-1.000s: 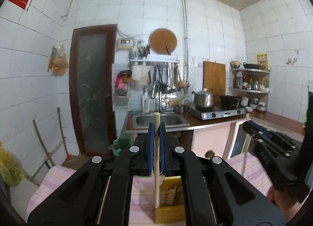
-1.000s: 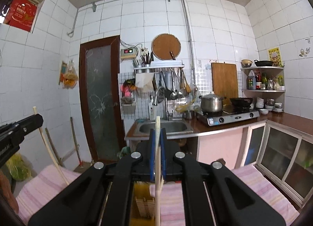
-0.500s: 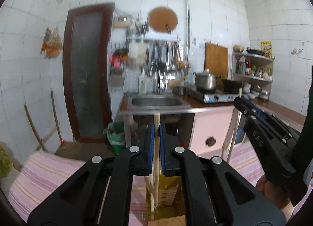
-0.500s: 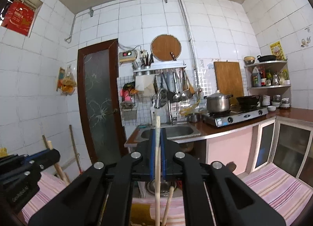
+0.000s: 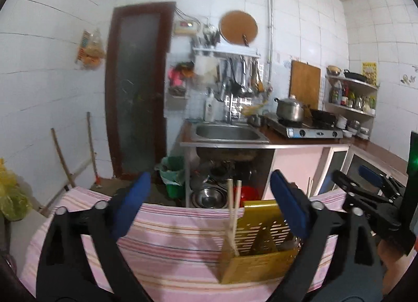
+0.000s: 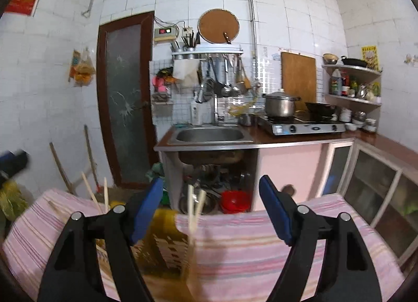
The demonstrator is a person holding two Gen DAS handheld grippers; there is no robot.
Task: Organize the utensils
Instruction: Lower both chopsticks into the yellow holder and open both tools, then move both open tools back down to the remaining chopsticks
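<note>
Left wrist view: left gripper just spread wide, nothing clasped; chopsticks upright in yellow slotted holder on striped bench. Right gripper likewise just released, pair of chopsticks loose in holder.

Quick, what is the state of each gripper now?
Left gripper: open, jaws just opened, holding nothing.
Right gripper: open, jaws just opened, holding nothing.
</note>
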